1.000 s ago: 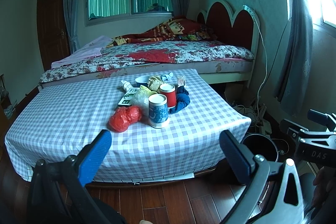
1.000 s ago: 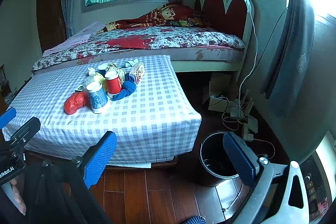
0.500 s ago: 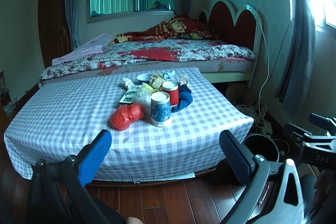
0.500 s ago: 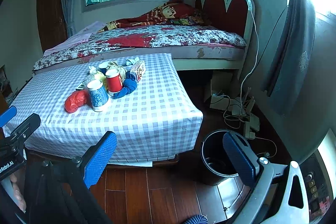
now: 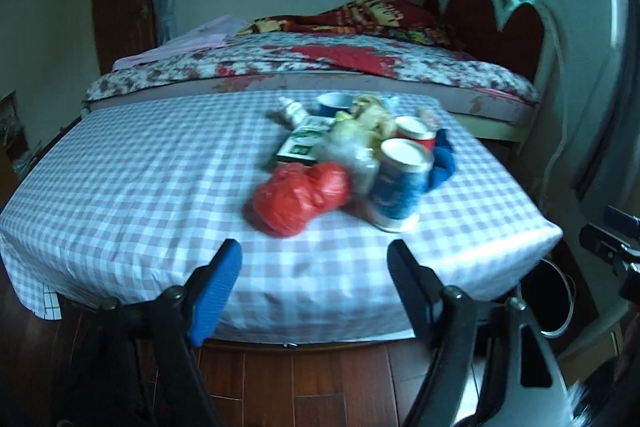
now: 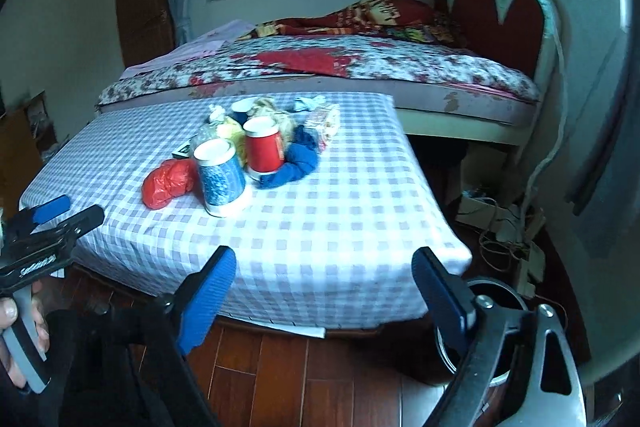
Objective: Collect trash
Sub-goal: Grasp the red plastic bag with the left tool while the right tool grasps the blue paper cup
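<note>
A heap of trash lies on the checked table point(image 5: 140, 187): a red plastic bag point(image 5: 300, 197), a blue paper cup point(image 5: 400, 183), a red cup point(image 5: 414, 133), a clear bag, a blue cloth point(image 5: 442, 167) and wrappers. The right wrist view shows the same red bag point(image 6: 168, 183), blue cup point(image 6: 220, 179) and red cup point(image 6: 262, 145). A black trash bin point(image 6: 496, 307) stands on the floor at the table's right corner. My left gripper point(image 5: 314, 287) is open and empty, short of the table's front edge, facing the red bag. My right gripper point(image 6: 324, 291) is open and empty.
A bed point(image 5: 320, 67) with a floral cover and red headboard stands behind the table. Cables and a power strip point(image 6: 512, 231) lie on the floor right of the table. Dark wood floor point(image 5: 320, 379) lies under both grippers. A brown door point(image 6: 144, 3) is at the back left.
Both grippers have moved forward toward the table, so the trash heap looks larger. The left wrist view is blurred by motion. Both stay open.
</note>
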A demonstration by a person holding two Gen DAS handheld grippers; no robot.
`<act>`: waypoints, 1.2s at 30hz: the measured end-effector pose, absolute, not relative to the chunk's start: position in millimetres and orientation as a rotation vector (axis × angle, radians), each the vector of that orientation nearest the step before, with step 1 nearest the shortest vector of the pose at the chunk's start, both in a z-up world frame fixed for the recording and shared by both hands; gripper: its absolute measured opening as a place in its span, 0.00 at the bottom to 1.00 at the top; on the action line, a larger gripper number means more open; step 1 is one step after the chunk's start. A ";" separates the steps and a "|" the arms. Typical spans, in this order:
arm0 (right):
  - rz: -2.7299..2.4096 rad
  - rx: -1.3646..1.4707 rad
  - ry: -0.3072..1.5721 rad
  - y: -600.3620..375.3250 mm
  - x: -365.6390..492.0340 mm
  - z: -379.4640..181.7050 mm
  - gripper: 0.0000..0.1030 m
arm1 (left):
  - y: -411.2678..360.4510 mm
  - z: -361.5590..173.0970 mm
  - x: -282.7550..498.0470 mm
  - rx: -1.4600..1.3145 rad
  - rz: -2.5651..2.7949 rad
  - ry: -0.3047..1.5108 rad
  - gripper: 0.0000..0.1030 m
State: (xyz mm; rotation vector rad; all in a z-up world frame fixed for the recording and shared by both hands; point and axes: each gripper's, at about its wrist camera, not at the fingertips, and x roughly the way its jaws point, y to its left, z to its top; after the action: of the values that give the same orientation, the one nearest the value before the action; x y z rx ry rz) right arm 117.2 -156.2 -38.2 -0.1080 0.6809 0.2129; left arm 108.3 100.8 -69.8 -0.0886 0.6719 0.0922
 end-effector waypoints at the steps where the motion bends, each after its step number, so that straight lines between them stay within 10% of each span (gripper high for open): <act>1: 0.232 -0.116 0.685 -146.9 128.3 -43.1 0.82 | 107.2 -73.8 114.1 -0.097 0.105 0.665 0.73; 22: 0.510 -0.199 0.741 -36.0 265.9 -109.6 0.65 | 132.3 -129.4 219.3 -0.090 0.015 0.698 0.73; 36: 0.587 -0.171 0.763 -35.4 283.0 -110.5 0.53 | 124.9 -129.8 232.4 -0.117 -0.091 0.714 0.23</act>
State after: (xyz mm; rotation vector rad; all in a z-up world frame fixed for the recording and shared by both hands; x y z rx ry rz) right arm 283.0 -35.4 -110.5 -0.1715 0.7630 0.5875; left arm 232.4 124.9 -129.8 -0.1166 0.7144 -0.0906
